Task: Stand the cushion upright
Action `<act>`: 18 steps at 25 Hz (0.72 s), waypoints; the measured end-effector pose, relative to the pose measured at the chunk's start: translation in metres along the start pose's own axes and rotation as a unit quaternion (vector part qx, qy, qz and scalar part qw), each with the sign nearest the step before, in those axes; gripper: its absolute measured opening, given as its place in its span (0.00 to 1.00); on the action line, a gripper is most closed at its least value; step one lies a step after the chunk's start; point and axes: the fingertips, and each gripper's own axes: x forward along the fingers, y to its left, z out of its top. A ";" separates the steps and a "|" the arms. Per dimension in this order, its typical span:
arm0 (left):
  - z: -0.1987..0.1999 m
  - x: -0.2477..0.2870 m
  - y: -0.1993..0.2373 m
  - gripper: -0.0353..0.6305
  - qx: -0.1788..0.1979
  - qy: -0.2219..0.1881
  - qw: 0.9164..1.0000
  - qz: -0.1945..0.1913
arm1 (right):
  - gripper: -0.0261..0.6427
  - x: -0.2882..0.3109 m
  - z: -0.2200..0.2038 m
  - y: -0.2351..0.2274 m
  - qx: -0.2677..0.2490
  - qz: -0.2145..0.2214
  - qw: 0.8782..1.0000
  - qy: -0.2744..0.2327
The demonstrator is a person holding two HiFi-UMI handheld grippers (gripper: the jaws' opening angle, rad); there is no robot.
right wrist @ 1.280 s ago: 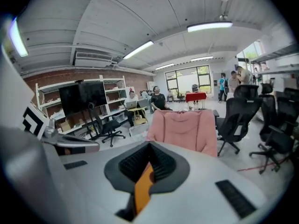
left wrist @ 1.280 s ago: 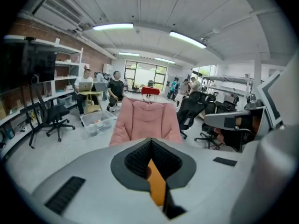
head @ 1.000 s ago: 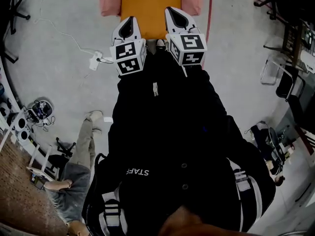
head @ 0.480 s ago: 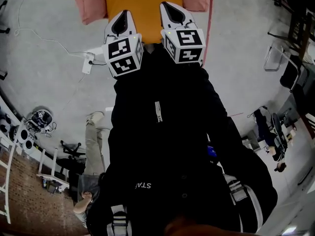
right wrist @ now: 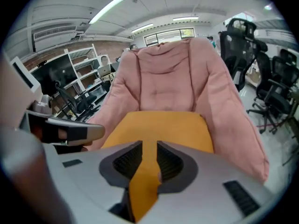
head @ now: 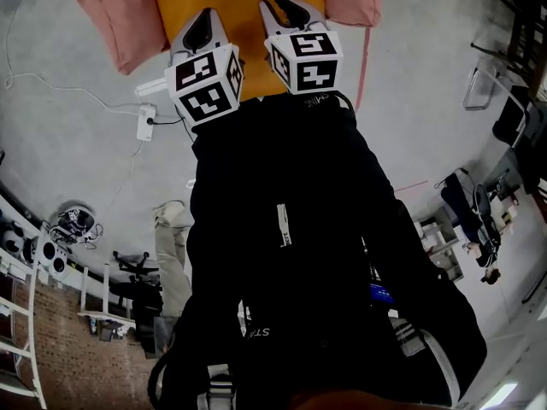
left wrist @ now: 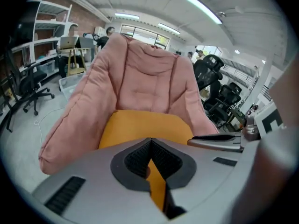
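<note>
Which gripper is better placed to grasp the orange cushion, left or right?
Probably right. Both hang over the orange cushion, but the right gripper has just been opening its jaws, nothing between them; the left gripper has its jaws together.

Black zip-front fabric jacket, white STAFF lettering on the front. Left gripper and right gripper: pale grey plastic shells, black ribbed pads. Each carries a white cube with black square markers.

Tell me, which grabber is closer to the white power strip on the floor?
Left. The left gripper is over the orange cushion's left side, toward the white power strip. The right gripper is over its right side, farther from the strip.
</note>
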 end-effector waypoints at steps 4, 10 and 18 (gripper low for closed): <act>-0.001 0.015 0.007 0.05 0.004 0.013 1.000 -0.001 | 0.28 0.021 -0.010 -0.003 0.008 -0.013 1.000 0.027; 0.003 0.017 0.023 0.05 0.001 0.012 1.000 0.006 | 0.43 0.050 -0.030 -0.003 -0.006 -0.045 0.995 0.085; 0.005 0.023 0.037 0.05 -0.006 0.014 1.000 0.013 | 0.36 0.070 -0.044 -0.007 -0.017 -0.073 0.989 0.124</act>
